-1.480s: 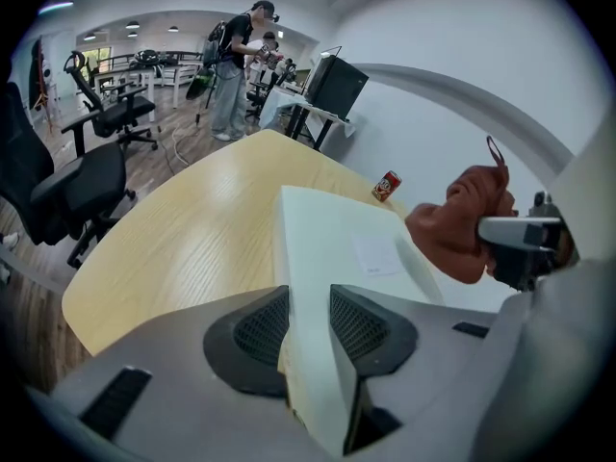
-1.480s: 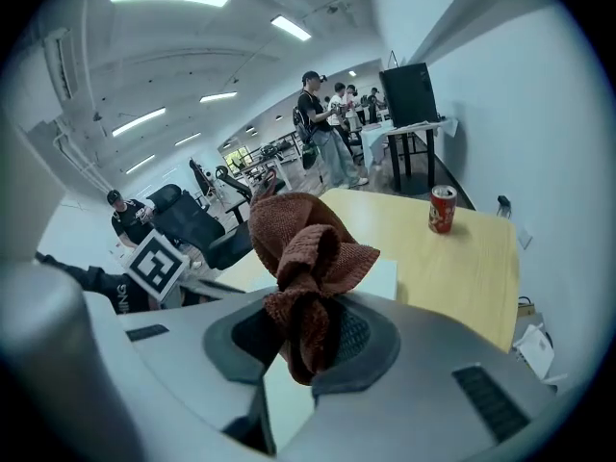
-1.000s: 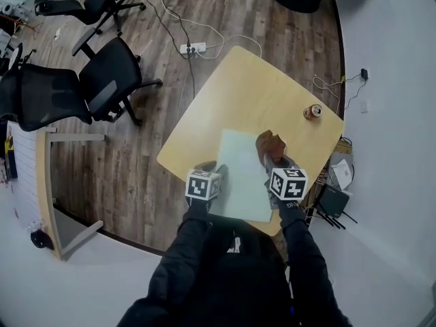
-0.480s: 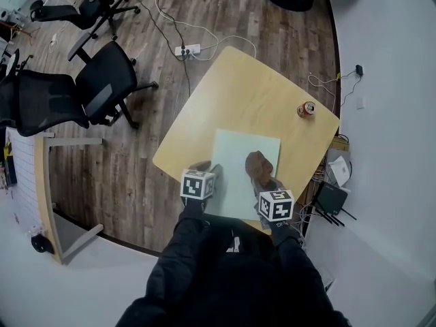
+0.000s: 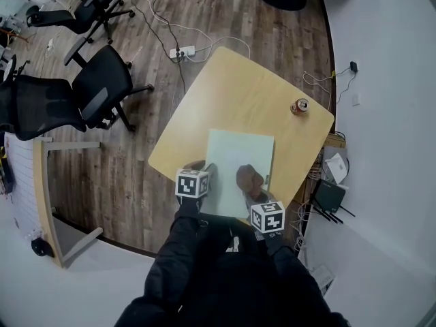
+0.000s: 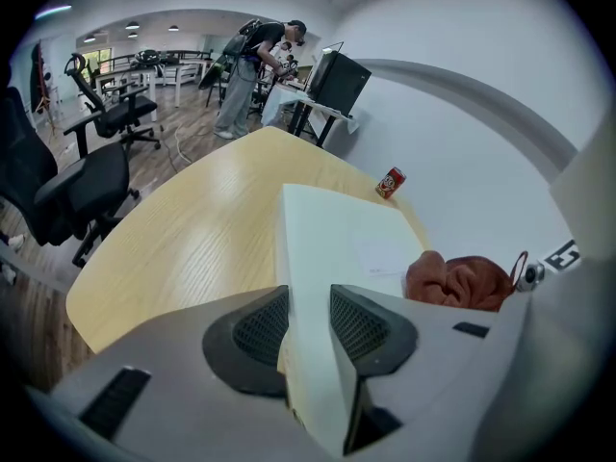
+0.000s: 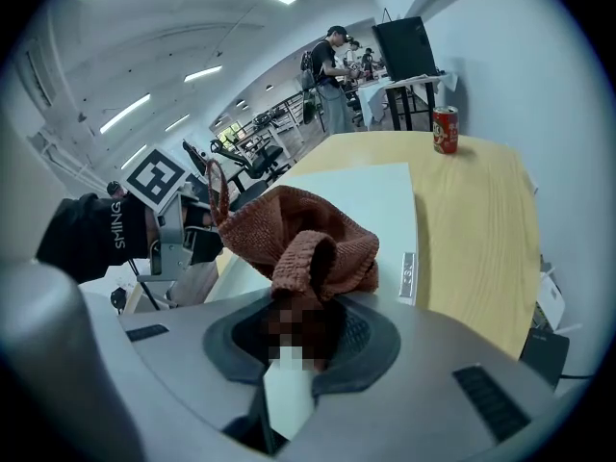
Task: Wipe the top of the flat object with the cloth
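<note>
The board point(image 5: 235, 157) lies on the surface point(image 5: 245, 90), its near edge clamped in your left hand-held gripper point(image 5: 208, 176). Your right hand-held gripper point(image 5: 255, 192), closed on the cloth point(image 5: 248, 177), has dragged it back from the board's far corner. I judge that stroke done, with the strip beside your left hand-held gripper still unwiped.

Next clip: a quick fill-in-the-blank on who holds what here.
1. The left claw is shut on the pale green board's ___.
2. The right claw pinches the rust-brown cloth, which lies on ___ of the board.
3. The red can stands on the wooden ___, apart from the board.
Missing: edge; top; table.
</note>
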